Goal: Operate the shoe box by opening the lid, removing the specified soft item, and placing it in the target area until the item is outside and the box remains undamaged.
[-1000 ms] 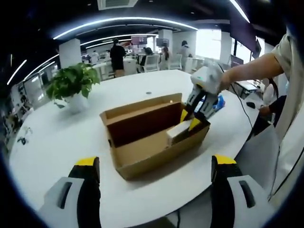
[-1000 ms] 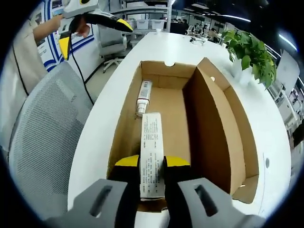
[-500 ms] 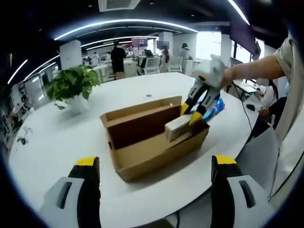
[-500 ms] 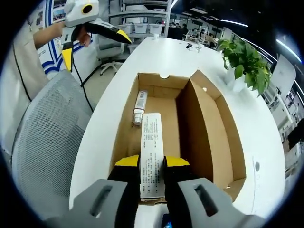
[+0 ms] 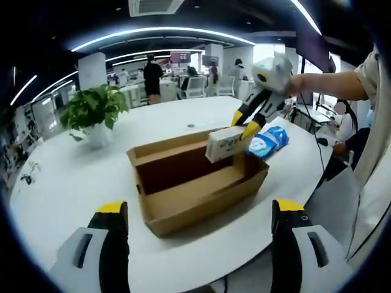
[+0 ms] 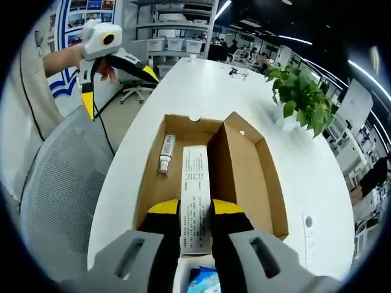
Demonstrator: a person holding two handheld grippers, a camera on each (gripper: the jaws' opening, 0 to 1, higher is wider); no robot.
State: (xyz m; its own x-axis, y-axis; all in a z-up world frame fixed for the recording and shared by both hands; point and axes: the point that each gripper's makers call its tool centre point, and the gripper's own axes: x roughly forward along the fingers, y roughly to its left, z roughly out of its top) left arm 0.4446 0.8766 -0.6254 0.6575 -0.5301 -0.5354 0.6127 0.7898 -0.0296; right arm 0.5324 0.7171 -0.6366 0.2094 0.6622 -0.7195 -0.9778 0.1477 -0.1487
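The brown cardboard shoe box (image 5: 183,195) stands open on the white table, its lid upright along the far side. My right gripper (image 6: 195,207) is shut on a long white printed carton (image 6: 195,198) and holds it in the air above the box (image 6: 244,177). A small tube (image 6: 165,154) lies on the box floor. In the left gripper view the right gripper (image 5: 244,124) holds that carton (image 5: 225,142) over the box's right end. My left gripper (image 5: 200,207) is open, short of the box's near side; it also appears as the left gripper (image 6: 119,91), held by a hand.
A blue and white packet (image 5: 266,141) lies on the table just right of the box, also seen as the packet (image 6: 204,281). A potted plant (image 5: 91,110) stands at the far left. A grey mesh chair (image 6: 61,195) sits by the table edge. People stand far behind.
My right gripper has risen with the white carton, from inside the box to above its rim. The left gripper has stayed where it was.
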